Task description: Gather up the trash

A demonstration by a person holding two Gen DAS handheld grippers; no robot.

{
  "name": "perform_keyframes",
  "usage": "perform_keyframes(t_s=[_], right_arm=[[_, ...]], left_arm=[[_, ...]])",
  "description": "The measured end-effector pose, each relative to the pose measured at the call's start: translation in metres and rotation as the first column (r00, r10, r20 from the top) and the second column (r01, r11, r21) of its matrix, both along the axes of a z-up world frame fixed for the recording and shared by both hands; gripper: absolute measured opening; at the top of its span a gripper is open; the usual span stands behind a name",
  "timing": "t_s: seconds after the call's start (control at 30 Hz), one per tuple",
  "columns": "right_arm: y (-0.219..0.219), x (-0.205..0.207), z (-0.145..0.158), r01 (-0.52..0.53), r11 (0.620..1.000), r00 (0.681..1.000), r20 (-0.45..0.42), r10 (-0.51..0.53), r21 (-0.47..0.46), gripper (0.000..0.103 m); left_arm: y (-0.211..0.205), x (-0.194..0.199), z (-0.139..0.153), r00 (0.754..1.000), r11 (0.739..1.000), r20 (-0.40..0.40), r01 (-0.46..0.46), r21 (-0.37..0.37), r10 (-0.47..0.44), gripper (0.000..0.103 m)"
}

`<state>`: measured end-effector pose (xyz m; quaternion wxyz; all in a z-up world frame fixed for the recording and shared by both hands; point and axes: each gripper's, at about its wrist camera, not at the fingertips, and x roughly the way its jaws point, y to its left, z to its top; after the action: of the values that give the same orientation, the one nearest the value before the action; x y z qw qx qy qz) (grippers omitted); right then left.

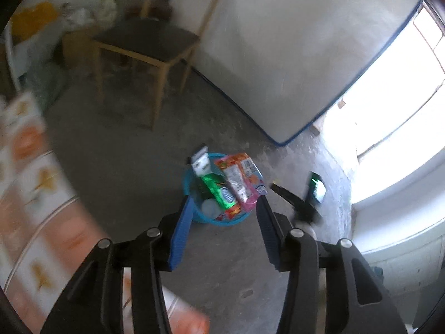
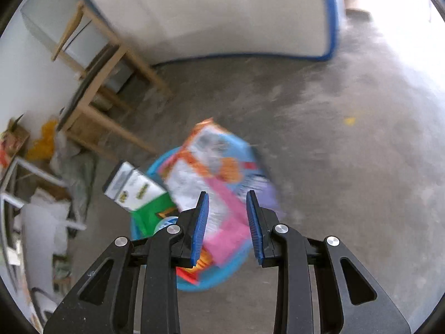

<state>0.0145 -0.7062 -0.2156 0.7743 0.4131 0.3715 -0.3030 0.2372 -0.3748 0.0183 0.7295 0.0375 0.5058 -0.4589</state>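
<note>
A small blue basket stands on the grey concrete floor, stuffed with wrappers. A green and white packet and an orange, pink and blue snack bag stick out of it. My left gripper hangs above and in front of the basket, open, with nothing between its blue pads. In the right wrist view the same basket lies right under my right gripper, which is open over the snack bag and holds nothing. The green and white packet leans out to the left.
A wooden chair stands behind the basket, beside a white mattress with blue trim leaning on the wall. An orange-patterned cloth fills the left edge. Clutter is piled at the left. A yellow scrap lies on the floor.
</note>
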Motion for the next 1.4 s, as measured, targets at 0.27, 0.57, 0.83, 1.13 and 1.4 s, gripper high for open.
perform_keyframes(t_s=[0.27, 0.57, 0.83, 1.13, 1.4], right_arm=[[0.007, 0.097, -0.101, -0.097, 0.993, 0.957, -0.267, 0.112, 0.068, 0.020], [0.016, 0.129, -0.149, -0.102, 0.991, 0.908, -0.399, 0.128, 0.088, 0.010], [0.002, 0.138, -0.163, -0.087, 0.992, 0.867, -0.483, 0.121, 0.091, 0.010], [0.031, 0.107, -0.105, -0.176, 0.984, 0.915, -0.375, 0.148, -0.040, 0.040], [0.062, 0.057, -0.025, -0.173, 0.976, 0.969, -0.202, 0.144, -0.134, 0.041]], left_arm=[[0.172, -0.020, 0.018, 0.971, 0.969, -0.004, -0.239, -0.064, 0.239, 0.048], [0.263, -0.025, -0.001, 0.889, 0.885, -0.047, -0.457, -0.088, 0.455, 0.048], [0.290, -0.019, -0.013, 0.859, 0.856, -0.063, -0.512, -0.071, 0.508, 0.048], [0.296, -0.022, -0.015, 0.861, 0.853, -0.075, -0.509, -0.118, 0.504, 0.049], [0.306, -0.045, -0.001, 0.875, 0.863, -0.012, -0.480, -0.161, 0.484, 0.051]])
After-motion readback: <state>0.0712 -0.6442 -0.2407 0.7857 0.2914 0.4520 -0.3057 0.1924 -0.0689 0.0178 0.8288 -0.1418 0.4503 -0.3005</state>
